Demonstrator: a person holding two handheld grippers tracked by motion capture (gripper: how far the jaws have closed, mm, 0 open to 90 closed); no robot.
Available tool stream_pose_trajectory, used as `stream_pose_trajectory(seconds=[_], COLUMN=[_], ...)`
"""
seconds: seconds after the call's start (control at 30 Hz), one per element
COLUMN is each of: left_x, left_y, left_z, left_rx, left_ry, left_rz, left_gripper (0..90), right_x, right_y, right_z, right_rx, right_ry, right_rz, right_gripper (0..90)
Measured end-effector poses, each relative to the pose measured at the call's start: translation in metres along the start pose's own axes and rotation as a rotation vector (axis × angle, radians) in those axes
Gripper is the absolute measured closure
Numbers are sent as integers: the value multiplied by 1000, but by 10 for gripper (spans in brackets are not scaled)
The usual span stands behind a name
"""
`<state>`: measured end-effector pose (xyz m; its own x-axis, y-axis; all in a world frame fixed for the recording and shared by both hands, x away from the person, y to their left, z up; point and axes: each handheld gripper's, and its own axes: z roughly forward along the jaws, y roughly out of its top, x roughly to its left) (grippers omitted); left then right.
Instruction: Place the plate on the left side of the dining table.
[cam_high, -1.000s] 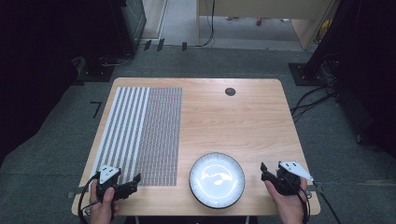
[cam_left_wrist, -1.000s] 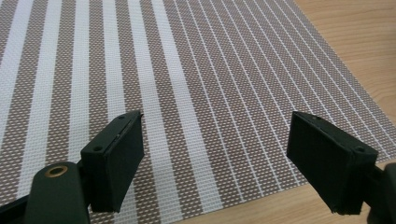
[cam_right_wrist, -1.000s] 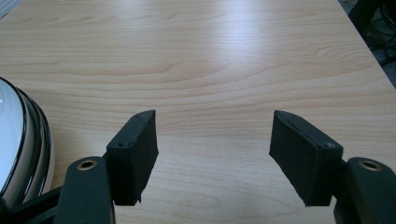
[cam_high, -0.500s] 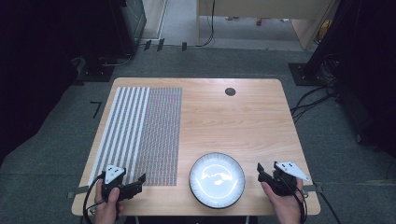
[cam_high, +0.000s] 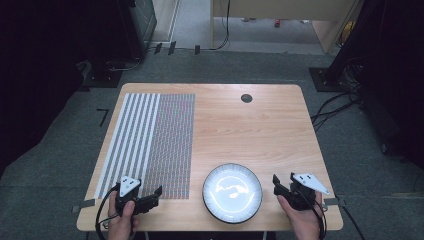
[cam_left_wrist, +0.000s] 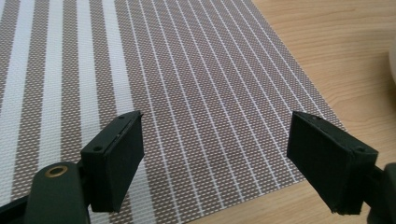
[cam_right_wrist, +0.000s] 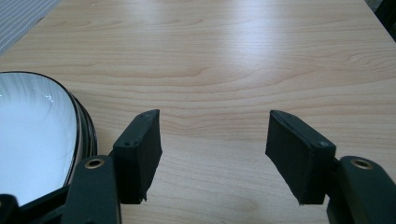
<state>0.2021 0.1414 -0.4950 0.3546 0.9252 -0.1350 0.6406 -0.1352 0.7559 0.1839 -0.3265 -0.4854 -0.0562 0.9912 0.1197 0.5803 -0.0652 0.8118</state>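
Step in hand: I judge this the approach, before any grasp; both claws hover low at the near edge of the tabletop (cam_high: 280, 130) and nothing is picked up yet.
Left claw (cam_high: 155, 196): I hold it over the near right corner of the placemat (cam_high: 150, 140), its jaws wide with only woven mat showing between them in the left gripper view (cam_left_wrist: 210, 154). It grips nothing.
Right claw (cam_high: 276, 183): it sits just right of the plate (cam_high: 232, 192), pointing toward it, jaws fairly wide and empty, with bare wood between them in the right gripper view (cam_right_wrist: 212, 154). These jaws have just been closing a little, with nothing between them.
Plate: white with a dark rim, flat on the wood at the near edge, between my two claws, just beside the mat's right border but apart from it. Its rim shows at the left of the right gripper view (cam_right_wrist: 84, 126).
Placemat: striped, flat along the left half of the tabletop.
Next move, as I judge it: swing the right claw left so one jaw goes over the plate's rim and one under, then close; the shallow rim leaves little to bite on.
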Motion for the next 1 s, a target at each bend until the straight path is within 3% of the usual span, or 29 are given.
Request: stream_pose_trajectory(seconds=[0.27, 0.67, 1.0], left_x=[-15, -47, -69], left_y=[2, 9, 16], left_z=[4, 12, 21], left_rx=[-5, -12, -11], left_ry=[-34, -67, -112], left_rz=[-9, 38, 43], left_gripper=[189, 189, 189], right_x=[3, 8, 12], right_y=[0, 1, 1], right_z=[-1, -5, -6], right_rx=[-1, -17, -17], right_ry=[16, 42, 75], right_rz=[6, 6, 4], right_gripper=[362, 390, 421])
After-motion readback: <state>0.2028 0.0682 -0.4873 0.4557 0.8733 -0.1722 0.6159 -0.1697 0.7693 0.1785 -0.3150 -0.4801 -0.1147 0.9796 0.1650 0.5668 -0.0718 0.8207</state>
